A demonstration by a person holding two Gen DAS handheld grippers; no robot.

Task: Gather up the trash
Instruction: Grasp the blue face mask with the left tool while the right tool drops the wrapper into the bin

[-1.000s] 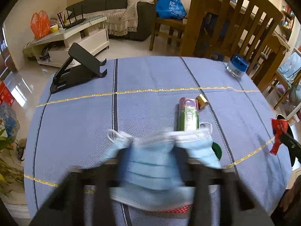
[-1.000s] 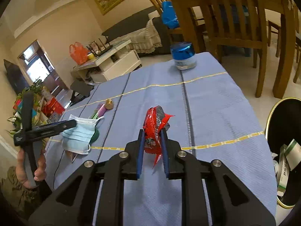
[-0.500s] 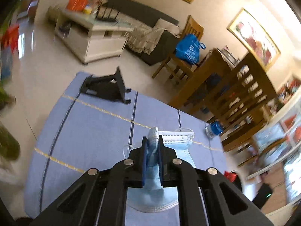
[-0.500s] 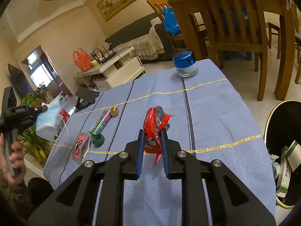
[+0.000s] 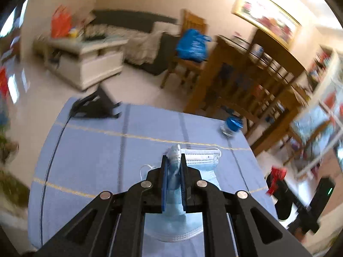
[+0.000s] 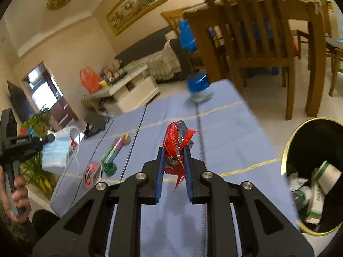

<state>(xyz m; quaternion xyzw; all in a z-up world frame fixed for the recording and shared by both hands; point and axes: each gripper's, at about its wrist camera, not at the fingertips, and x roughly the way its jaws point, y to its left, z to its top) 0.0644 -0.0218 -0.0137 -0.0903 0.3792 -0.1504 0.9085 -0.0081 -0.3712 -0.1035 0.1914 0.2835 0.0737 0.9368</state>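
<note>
Lifted off the table since a second ago, the mask is hanging clamped in my left gripper; my right gripper is pinching the red wrapper near the bin.

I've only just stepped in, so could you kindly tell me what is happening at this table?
A person is clearing trash with a handheld gripper in each hand. The left gripper has its jaws closed on a blue face mask, held above the blue tablecloth. The right gripper pinches a red wrapper. A black bin with trash inside stands beside the table, to the right. Neither piece is in it yet.
</note>
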